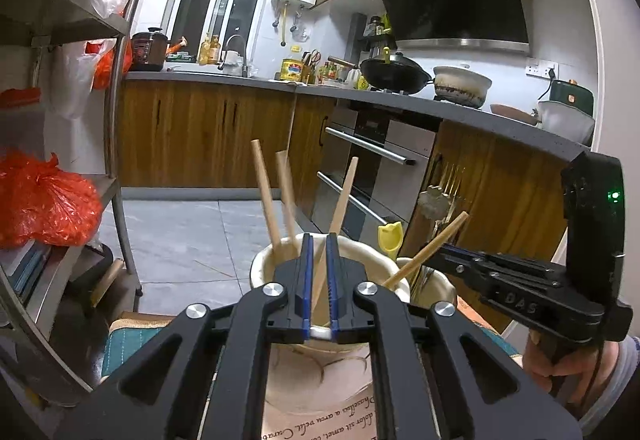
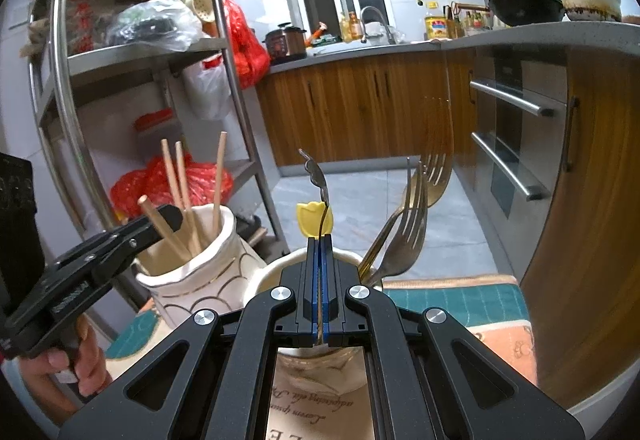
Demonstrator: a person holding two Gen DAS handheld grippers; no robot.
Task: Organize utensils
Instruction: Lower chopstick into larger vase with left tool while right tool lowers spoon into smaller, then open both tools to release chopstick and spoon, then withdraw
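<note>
Two cream ceramic utensil jars stand side by side. My left gripper (image 1: 319,240) sits over the chopstick jar (image 1: 276,260), its jaws closed on one wooden chopstick (image 1: 343,199) that leans in the jar beside several others. It also shows in the right wrist view (image 2: 162,222) gripping that chopstick (image 2: 160,222). My right gripper (image 2: 320,240) is shut on a thin metal utensil handle (image 2: 318,179) over the second jar (image 2: 280,268), which holds forks (image 2: 408,224) and a yellow-tipped utensil (image 2: 310,217). It also shows in the left wrist view (image 1: 442,254).
The jars stand on a printed mat (image 2: 320,412) over a teal and orange cloth (image 2: 460,300). A steel shelf rack (image 2: 232,51) with red bags stands left. Wooden cabinets (image 2: 360,99), an oven (image 2: 508,143) and a cluttered counter (image 1: 440,107) lie beyond.
</note>
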